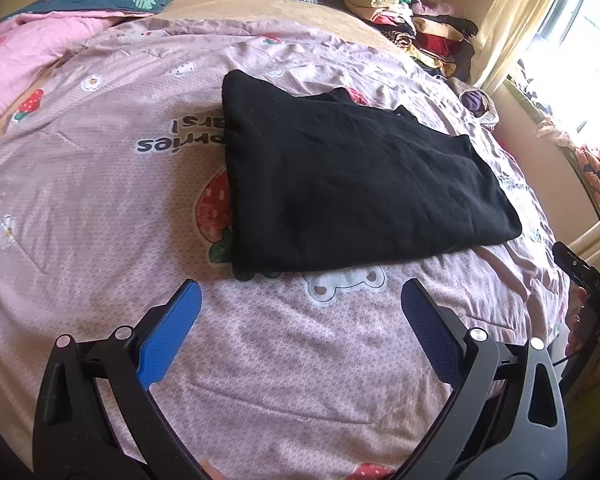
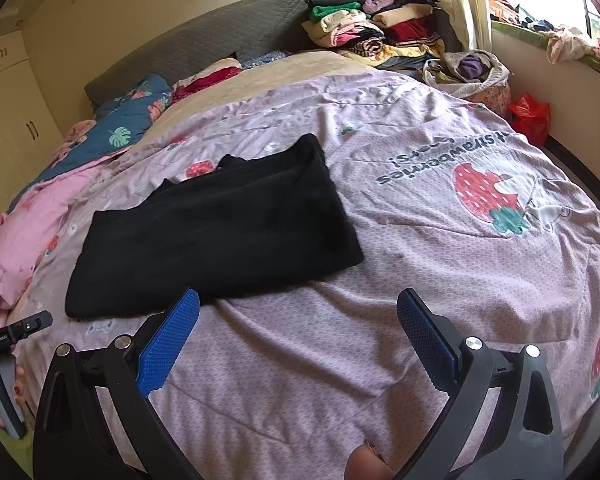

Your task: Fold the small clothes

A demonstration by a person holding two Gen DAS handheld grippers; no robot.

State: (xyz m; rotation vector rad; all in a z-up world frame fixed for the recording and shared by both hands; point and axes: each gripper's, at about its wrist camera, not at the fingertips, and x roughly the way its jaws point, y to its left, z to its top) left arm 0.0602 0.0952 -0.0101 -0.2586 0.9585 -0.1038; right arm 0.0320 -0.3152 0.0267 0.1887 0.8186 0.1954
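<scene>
A black garment lies folded in a flat rectangle on the pink strawberry-print quilt. It also shows in the right wrist view. My left gripper is open and empty, just short of the garment's near edge. My right gripper is open and empty, near the garment's front right corner, above the quilt. Neither gripper touches the garment.
A pile of folded clothes sits at the head of the bed by the curtain. A bag of clothes and a red plastic bag lie beside the bed. Pillows and a pink blanket lie on the far side.
</scene>
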